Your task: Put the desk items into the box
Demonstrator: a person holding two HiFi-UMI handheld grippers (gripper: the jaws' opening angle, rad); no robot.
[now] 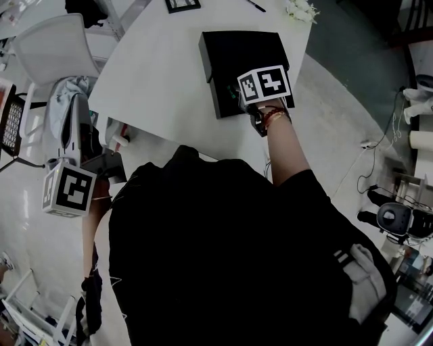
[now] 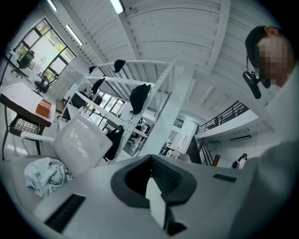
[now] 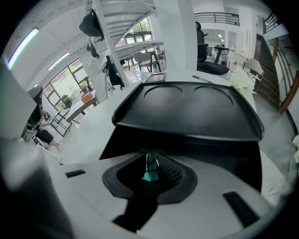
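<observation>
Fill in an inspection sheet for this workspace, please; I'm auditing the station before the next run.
Surface: white table, mostly bare.
Job's things: black box on the table; thin teal item at its near side.
Clutter: flowers, pen and frame at the far edge.
Grippers: right tool at the box's near edge, teal item between its jaws, grip unclear; left tool off the table, jaws together, empty.
Cables: cables on the floor at right.
Surroundings: chair with a cloth at left.
</observation>
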